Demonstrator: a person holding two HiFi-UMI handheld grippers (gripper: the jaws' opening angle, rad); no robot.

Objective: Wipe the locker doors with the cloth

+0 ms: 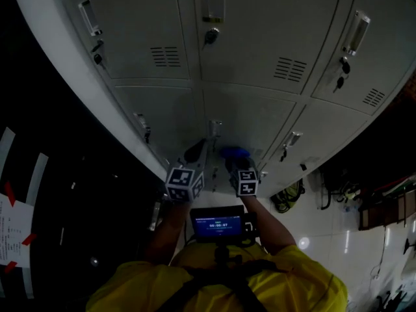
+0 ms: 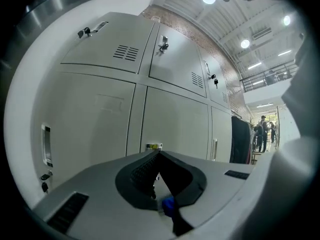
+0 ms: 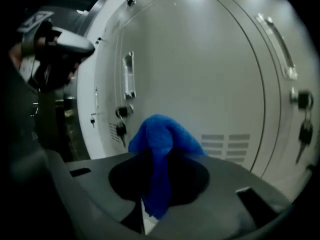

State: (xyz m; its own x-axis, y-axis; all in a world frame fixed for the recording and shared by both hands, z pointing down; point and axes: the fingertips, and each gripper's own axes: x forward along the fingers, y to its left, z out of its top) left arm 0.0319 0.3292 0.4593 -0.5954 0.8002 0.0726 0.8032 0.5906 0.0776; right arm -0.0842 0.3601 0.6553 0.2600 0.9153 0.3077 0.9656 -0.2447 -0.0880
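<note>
Grey metal locker doors [image 1: 253, 116] fill the head view, seen steeply from above. My right gripper [image 1: 233, 162] is shut on a blue cloth [image 1: 234, 153], which it holds close to a lower middle door; whether cloth and door touch I cannot tell. In the right gripper view the cloth [image 3: 162, 139] bulges out over the jaws in front of a door [image 3: 200, 84]. My left gripper [image 1: 197, 152] hovers just left of it, jaws together and empty. The left gripper view has its tips [image 2: 159, 154] pointing at a plain door [image 2: 175, 119].
Doors carry handles [image 1: 291, 138], vents [image 1: 290, 69] and locks with hanging keys [image 1: 340, 77]. A small screen [image 1: 218, 225] sits on the person's chest. Cables [image 1: 288, 197] lie on the glossy floor at right. A dark garment [image 2: 240, 139] hangs beyond the lockers, with people [image 2: 263, 131] far off.
</note>
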